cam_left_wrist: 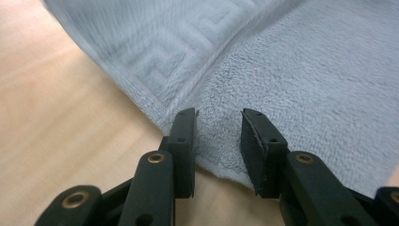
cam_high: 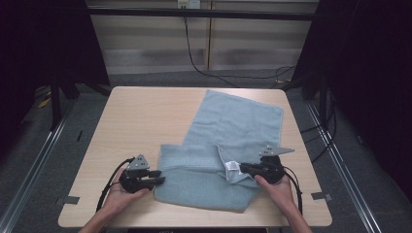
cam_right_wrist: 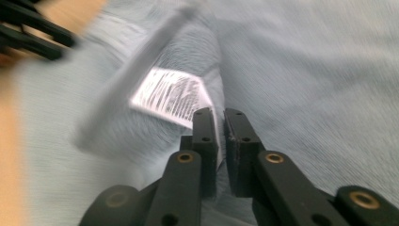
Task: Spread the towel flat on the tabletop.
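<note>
A light blue towel (cam_high: 233, 126) lies across the wooden table (cam_high: 141, 116), its near part folded over itself. My left gripper (cam_high: 159, 180) is at the towel's near left edge. In the left gripper view its jaws stand open around the towel's hem (cam_left_wrist: 221, 165), with the patterned border (cam_left_wrist: 160, 61) beyond. My right gripper (cam_high: 242, 168) is shut on a raised corner of the towel beside its white care label (cam_high: 232, 166). In the right gripper view the label (cam_right_wrist: 171, 96) sits just left of the closed gripper (cam_right_wrist: 217, 113), with towel cloth (cam_right_wrist: 306, 70) pinched between the jaws.
The table's near edge (cam_high: 194, 225) runs just below the person's hands. Bare wood (cam_high: 136, 121) lies left of the towel. Black cables (cam_high: 194, 58) trail on the floor behind the table. My left gripper (cam_right_wrist: 28, 33) appears blurred at the right gripper view's top left.
</note>
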Motion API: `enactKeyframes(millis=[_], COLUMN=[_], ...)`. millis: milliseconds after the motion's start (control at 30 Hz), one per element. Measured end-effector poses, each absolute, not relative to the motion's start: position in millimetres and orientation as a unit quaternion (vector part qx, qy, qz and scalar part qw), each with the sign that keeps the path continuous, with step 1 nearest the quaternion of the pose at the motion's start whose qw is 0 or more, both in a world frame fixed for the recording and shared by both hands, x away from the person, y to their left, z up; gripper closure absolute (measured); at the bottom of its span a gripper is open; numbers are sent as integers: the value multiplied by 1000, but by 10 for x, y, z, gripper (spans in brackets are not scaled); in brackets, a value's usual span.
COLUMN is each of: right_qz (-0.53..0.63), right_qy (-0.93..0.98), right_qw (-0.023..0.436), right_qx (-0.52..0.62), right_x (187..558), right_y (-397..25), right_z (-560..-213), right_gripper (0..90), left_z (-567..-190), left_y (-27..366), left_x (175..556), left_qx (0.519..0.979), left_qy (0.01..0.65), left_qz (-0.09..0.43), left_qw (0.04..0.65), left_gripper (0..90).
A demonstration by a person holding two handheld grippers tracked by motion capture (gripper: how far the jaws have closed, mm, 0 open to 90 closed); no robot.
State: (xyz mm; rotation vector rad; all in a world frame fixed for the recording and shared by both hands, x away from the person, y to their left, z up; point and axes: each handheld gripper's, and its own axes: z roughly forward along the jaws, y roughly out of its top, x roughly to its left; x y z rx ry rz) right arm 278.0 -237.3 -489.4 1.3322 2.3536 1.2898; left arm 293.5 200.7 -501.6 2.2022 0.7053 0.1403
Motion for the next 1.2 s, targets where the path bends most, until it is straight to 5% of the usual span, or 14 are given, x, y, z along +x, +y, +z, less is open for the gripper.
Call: enactKeyframes(millis=[167,467,767,800,867,900,1200], right_qz=[433,501,416,397,400,421,442], right_qy=[772,775,827,832,830,815,791], right_qw=[93,71,62,73,71,66,85], right_qx=[457,379,372,380,383,392,415], right_x=[2827,2643,2902,2912,2917,2905,2864], right_y=[-2434,-2158,-1828,-1837,-1863,-1937,-2203], right_z=[-4848,-4432,-4833,-4897,-4904,-4876,-4733], right_gripper=[630,513,378,509,562,702,833], left_z=[-4997,-4885,-4868,-4903,-4930,-4999,-5087], left_y=[2031,2129,2202,2201,2206,2212,2101], left_x=[2885,3079,3483,3586,3630,3696,3804], left_qx=[869,838,807,806,802,791,806], left_qy=[285,319,373,386,392,409,397], left_qz=[33,41,57,69,75,69,60], left_qw=[404,440,455,444,444,451,435], left_gripper=[622,601,524,506,478,461,347])
